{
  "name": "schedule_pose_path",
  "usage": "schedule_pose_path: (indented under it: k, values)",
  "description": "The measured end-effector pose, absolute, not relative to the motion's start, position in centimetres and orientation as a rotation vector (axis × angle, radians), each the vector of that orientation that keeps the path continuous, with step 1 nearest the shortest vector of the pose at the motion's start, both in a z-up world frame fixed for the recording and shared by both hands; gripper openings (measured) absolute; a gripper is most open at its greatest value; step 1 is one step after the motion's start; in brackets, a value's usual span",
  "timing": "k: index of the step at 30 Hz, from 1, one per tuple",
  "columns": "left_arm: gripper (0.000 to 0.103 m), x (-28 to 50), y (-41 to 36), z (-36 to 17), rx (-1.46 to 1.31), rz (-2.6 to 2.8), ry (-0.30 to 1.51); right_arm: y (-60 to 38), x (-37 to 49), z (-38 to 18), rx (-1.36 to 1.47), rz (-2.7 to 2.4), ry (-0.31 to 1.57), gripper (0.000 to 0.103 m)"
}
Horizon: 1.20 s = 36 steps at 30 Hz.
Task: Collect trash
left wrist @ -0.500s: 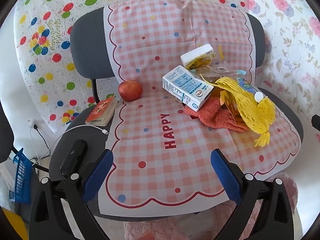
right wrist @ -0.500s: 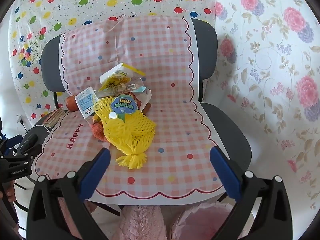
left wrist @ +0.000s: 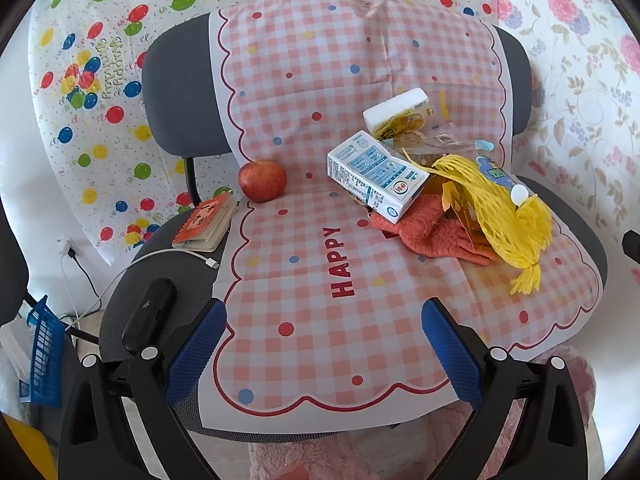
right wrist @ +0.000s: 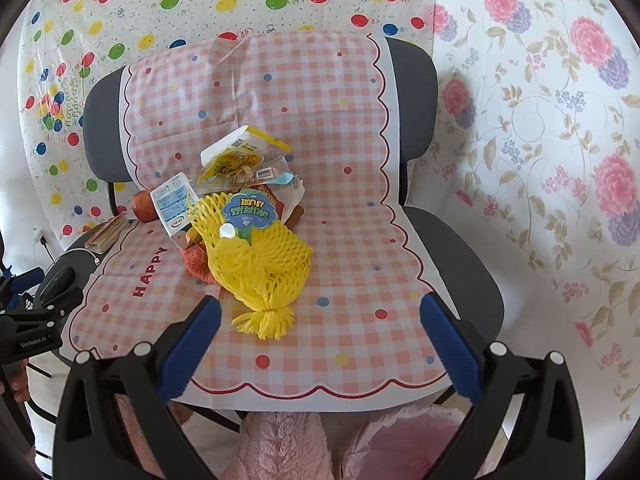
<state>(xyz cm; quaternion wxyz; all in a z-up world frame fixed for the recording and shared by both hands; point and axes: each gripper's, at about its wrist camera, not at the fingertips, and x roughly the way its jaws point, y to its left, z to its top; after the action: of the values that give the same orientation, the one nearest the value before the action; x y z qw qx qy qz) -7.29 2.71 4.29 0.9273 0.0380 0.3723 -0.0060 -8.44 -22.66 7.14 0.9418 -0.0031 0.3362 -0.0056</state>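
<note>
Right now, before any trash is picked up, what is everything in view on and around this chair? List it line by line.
Chair: one, grey, under a pink checked cover.
Apple: one, red, at the back of the seat, left of the pile.
Milk carton: one, white and blue, lying on the pile.
Yellow-printed pack: one, white, behind the carton.
Net bag: one, yellow, front of the pile.
Cloth: one, orange, under the carton.
Booklet: one, orange cover, left edge of the seat.
Black case: one, left front of the seat.
Cable: one, white, beside the booklet.
Left gripper: blue pads, open, empty.
Right gripper: blue pads, open, empty.
</note>
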Motion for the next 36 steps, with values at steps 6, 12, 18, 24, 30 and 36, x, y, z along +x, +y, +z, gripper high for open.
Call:
schedule_pose_path:
  k: [6,12,18,24,30,36]
  values:
    - [0.097,-7.34,2.67,4.24,0.077,-0.012,0.763,-22.64,-8.34,7.15,-0.006,-0.015,0.686,0.097]
    - [0.097,-7.35,2.68,4.22,0.077,-0.011,0.763,-22.52,-8.4,7.04,-0.003,-0.015,0.687,0.097]
    - [0.097,-7.34,2.69,4.23,0.077,-0.011,0.762,-22.52,-8.44,7.05,-0.006,-0.014,0.687,0.097]
    - [0.097,-7.34,2.72,4.22,0.077,-0.013,0.763,-22.54,-8.4,7.11,-0.007,-0.014,0.691,0.097]
    - [0.097,-7.37,2.72,4.21,0.077,-0.012,0.762,-22.5,-8.33,6.97,-0.008,-0.014,0.693,0.097]
    - [0.097,-7.28,3.1,3.72,0.074,-0.005,0.772,-22.31,-8.03,6.21,-0.008,0.003,0.697,0.097]
